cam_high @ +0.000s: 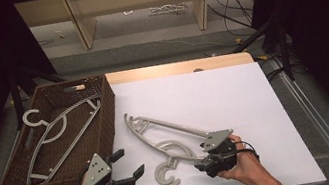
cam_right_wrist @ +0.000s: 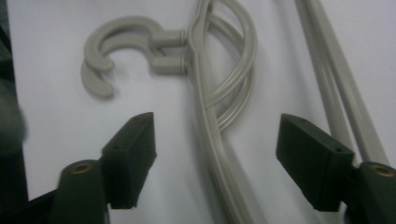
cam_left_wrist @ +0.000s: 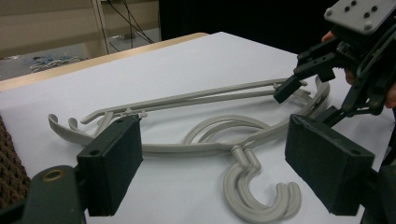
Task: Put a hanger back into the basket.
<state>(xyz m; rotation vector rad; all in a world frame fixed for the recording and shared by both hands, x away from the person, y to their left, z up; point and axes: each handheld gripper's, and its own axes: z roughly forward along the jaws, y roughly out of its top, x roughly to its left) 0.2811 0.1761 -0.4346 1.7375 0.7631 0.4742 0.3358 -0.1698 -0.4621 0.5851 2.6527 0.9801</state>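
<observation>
While the left gripper (cam_high: 129,167) waits open near the desk's front edge, the right gripper (cam_right_wrist: 215,154) straddles the hangers' (cam_high: 170,139) arm, jaws apart and not yet pressing; the stacked pair lies mid-desk toward the front, beside the basket (cam_high: 106,117); this looks like the pick-up; next, close firmly, lift, carry left to the basket.

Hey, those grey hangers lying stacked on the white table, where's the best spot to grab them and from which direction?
Probably the shoulder arm just below the hooks, from above: the hangers lie flat, and the paired bars there run close together, slim enough to pinch. The right gripper already straddles that arm, jaws open.
</observation>
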